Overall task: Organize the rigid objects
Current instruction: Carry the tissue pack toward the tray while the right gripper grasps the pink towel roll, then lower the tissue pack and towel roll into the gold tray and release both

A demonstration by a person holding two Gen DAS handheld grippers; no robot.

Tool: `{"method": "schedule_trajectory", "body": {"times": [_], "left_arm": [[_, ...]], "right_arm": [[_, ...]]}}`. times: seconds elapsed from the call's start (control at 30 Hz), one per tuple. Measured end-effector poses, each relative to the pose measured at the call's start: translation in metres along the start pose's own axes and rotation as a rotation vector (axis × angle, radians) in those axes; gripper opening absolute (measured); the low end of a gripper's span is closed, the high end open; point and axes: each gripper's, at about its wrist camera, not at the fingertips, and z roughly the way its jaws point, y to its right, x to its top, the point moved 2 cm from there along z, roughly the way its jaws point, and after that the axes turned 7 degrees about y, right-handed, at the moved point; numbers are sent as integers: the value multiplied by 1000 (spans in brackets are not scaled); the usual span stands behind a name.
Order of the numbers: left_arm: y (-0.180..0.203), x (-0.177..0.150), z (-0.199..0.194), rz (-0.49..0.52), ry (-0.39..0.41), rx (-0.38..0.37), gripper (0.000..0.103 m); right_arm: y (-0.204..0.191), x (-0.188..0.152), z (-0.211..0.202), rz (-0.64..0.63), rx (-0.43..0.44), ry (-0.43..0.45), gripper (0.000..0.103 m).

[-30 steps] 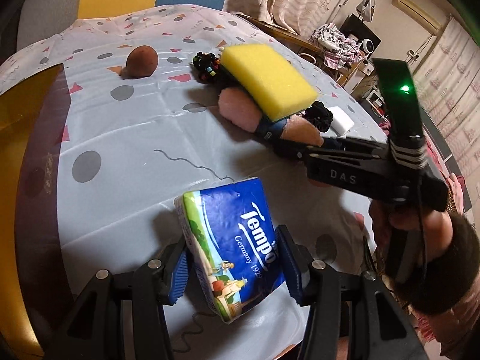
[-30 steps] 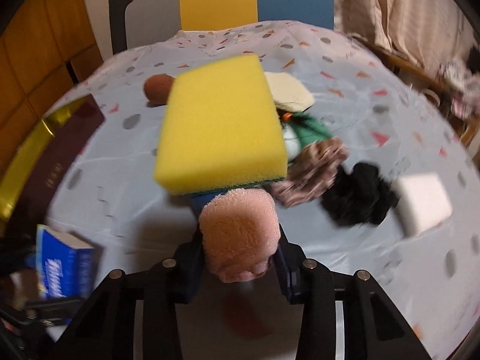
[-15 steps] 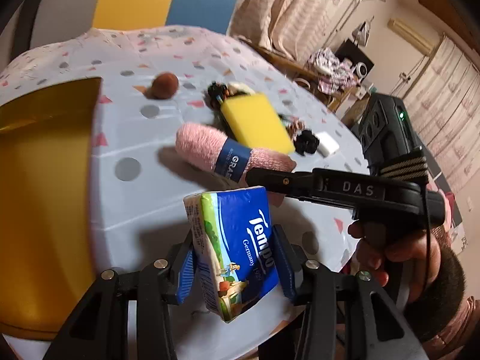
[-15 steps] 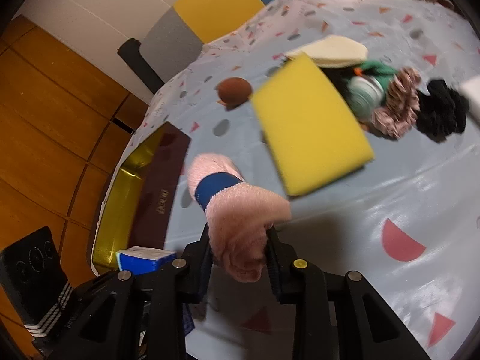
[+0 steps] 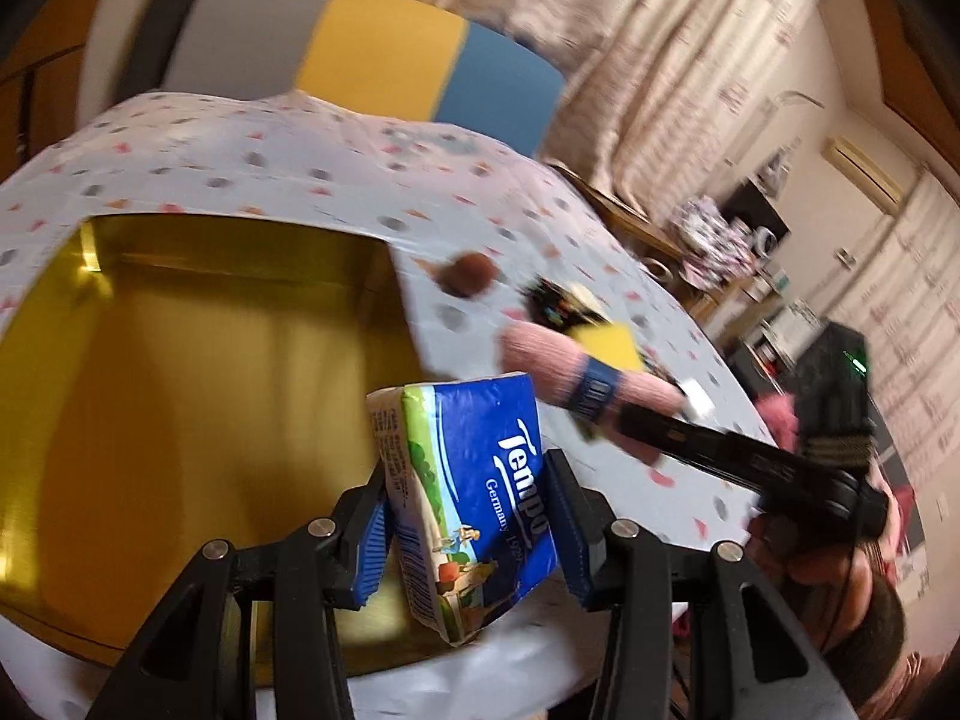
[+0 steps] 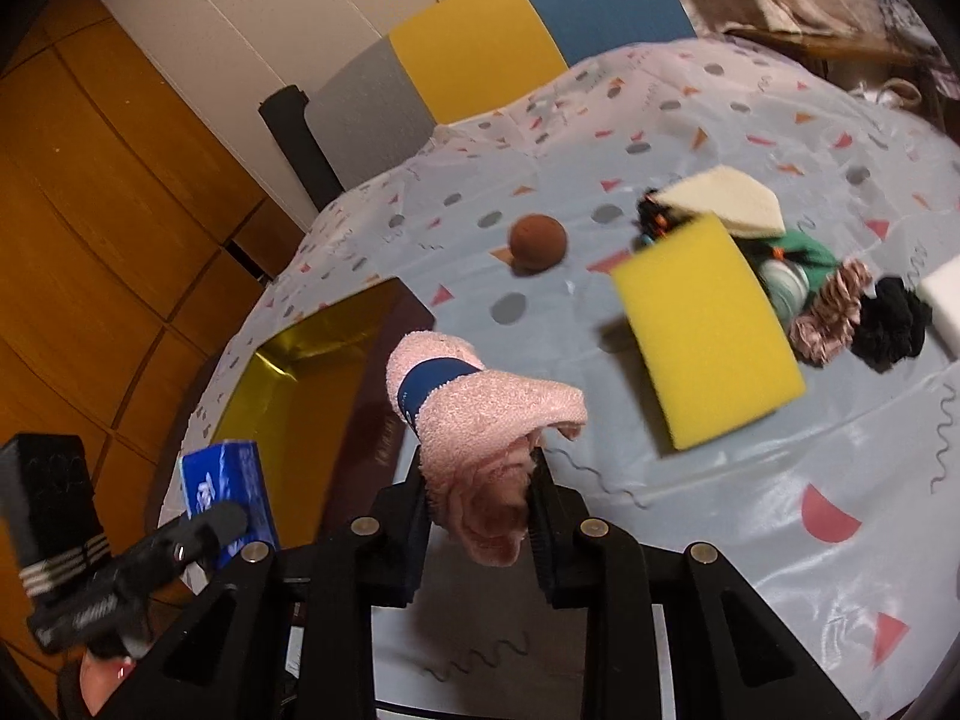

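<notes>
My left gripper [image 5: 471, 534] is shut on a blue Tempo tissue pack [image 5: 474, 492] and holds it in the air over the near right part of an open gold box [image 5: 180, 390]. In the right wrist view, my right gripper [image 6: 478, 504] grips a rolled pink towel [image 6: 480, 420] with a blue band. Its jaws are closing, and the pads squeeze the towel's loose end. The towel hangs above the table, just right of the gold box [image 6: 300, 372]. The tissue pack [image 6: 222, 480] shows at the lower left of that view.
A yellow sponge [image 6: 708, 336], a brown ball [image 6: 538, 242], a cream cloth [image 6: 726, 201], scrunchies [image 6: 888, 318] and a white sponge [image 6: 945, 300] lie on the patterned tablecloth [image 6: 780, 510]. A grey, yellow and blue chair [image 6: 510, 36] stands behind the table. A hand [image 5: 828, 564] holds the right gripper.
Both grippers rose and swung left toward the gold box. The tissue pack left the table and now hangs over the box. The towel came out from under the yellow sponge, which stayed behind.
</notes>
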Motion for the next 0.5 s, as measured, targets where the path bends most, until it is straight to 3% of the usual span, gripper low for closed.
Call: {"method": "schedule_trajectory", "body": {"times": [0.23,0.5], "left_arm": [[-67,33,1,-77,-11,138,47],[-136,64,37,-120,-86,267,47]], "right_arm": [[-56,9,9,-80,58,0,29],[-113,8,40,-147,123,-57,29]]}}
